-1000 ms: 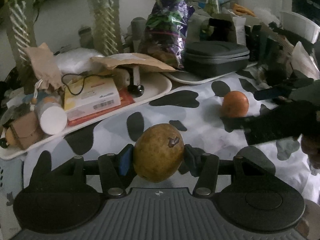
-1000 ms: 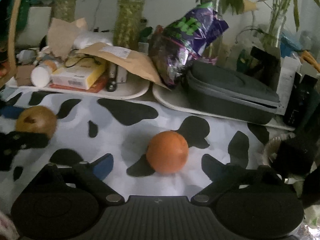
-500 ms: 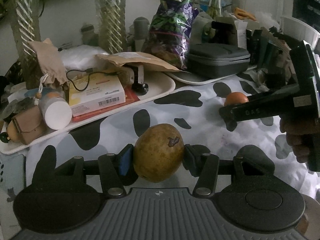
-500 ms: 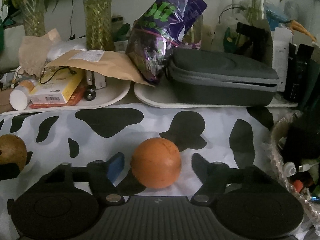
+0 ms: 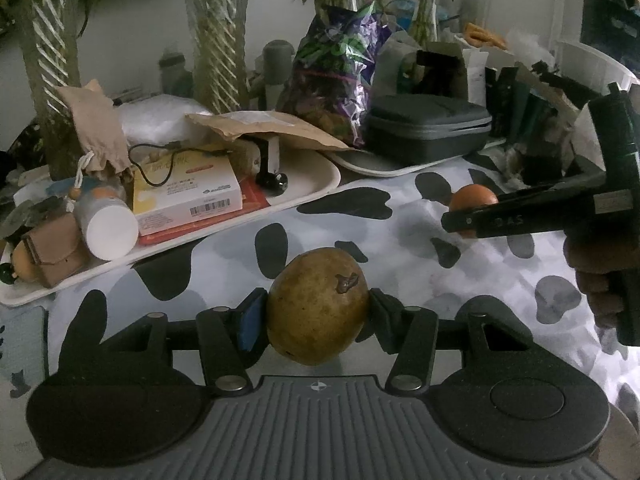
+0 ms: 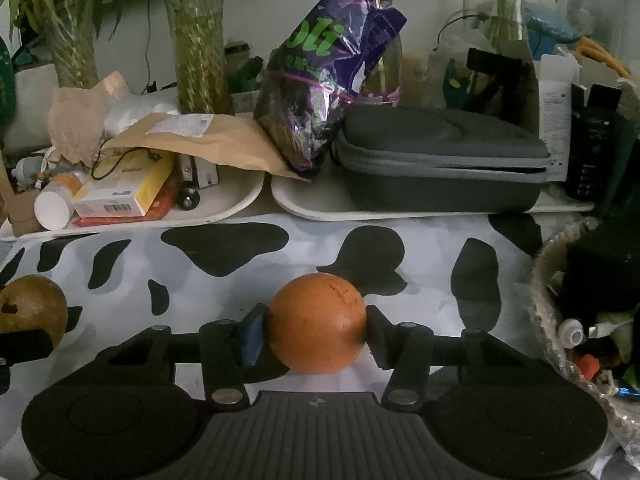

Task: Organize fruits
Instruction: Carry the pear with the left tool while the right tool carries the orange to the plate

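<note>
A yellow-brown round fruit (image 5: 316, 308) with a dark scar sits between the pads of my left gripper (image 5: 316, 318), which is shut on it just above the cow-patterned cloth (image 5: 400, 248). An orange (image 6: 316, 324) lies between the pads of my right gripper (image 6: 316, 332), whose jaws are closing, with both pads touching its sides. In the left wrist view the orange (image 5: 474, 198) shows partly behind a right gripper finger (image 5: 520, 216), and a hand (image 5: 600, 276) holds that tool. The brown fruit (image 6: 32, 308) also appears at the left edge of the right wrist view.
Two white trays (image 6: 240, 204) along the back hold boxes, a white bottle (image 5: 106, 224), a brown envelope, a purple bag (image 6: 328, 72) and a grey zip case (image 6: 440, 156). A woven basket (image 6: 546, 320) with small items stands at the right. Plants in glass vases rise behind.
My right gripper came up around the orange and its jaws closed from wide apart onto it. The left gripper kept its hold on the brown fruit and stayed in place.
</note>
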Tool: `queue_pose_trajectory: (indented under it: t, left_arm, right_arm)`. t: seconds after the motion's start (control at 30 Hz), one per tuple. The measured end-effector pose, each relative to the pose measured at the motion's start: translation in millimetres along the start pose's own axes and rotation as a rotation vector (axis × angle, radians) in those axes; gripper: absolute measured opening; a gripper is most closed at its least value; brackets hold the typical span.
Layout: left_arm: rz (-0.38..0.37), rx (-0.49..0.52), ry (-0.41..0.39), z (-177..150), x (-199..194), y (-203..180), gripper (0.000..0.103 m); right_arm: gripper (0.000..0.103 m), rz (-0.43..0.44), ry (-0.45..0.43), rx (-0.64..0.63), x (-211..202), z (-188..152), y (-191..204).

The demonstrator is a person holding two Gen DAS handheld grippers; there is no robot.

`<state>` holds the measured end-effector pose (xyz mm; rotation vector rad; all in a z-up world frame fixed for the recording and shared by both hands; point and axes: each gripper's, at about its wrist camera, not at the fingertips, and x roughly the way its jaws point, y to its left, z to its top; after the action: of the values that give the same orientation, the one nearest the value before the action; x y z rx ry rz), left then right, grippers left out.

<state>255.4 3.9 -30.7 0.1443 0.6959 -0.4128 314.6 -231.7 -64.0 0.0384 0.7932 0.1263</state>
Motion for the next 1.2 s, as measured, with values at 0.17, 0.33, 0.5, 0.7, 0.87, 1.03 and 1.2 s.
queue_pose_trajectory:
  t: [0.17,0.33,0.5,0.7,0.87,1.03,1.2]
  left_arm:
    - [0.008,-0.010,-0.009,-1.3,-5.4,-3.0,0.052]
    - [0.015,-0.024,-0.021,-4.1,-16.3,-6.5,0.052]
    - [0.015,-0.037,-0.028,-10.3,-28.7,-12.6,0.052]
    - [0.017,-0.045,-0.048,-17.8,-47.5,-23.1,0.052]
    - [0.029,-0.034,-0.068,-25.3,-65.2,-33.2,0.052]
    - [0.031,-0.049,-0.080,-32.9,-80.1,-37.6,0.052]
    - [0.030,-0.064,-0.085,-40.4,-92.9,-42.0,0.052]
  right_arm:
    - [0.053,0.024,-0.012,-0.009,-14.2,-0.6,3.0]
    - [0.053,0.043,-0.015,-0.020,-28.0,-2.2,8.7]
    - [0.053,0.084,-0.022,-0.035,-47.1,-5.1,15.4]
    - [0.053,0.107,-0.023,-0.017,-70.0,-12.3,18.4]
    - [0.053,0.125,-0.026,-0.030,-88.3,-21.1,21.6]
    - [0.053,0.141,-0.028,-0.032,-102.8,-27.2,22.2]
    - [0.053,0.159,-0.027,-0.027,-116.4,-34.1,24.4]
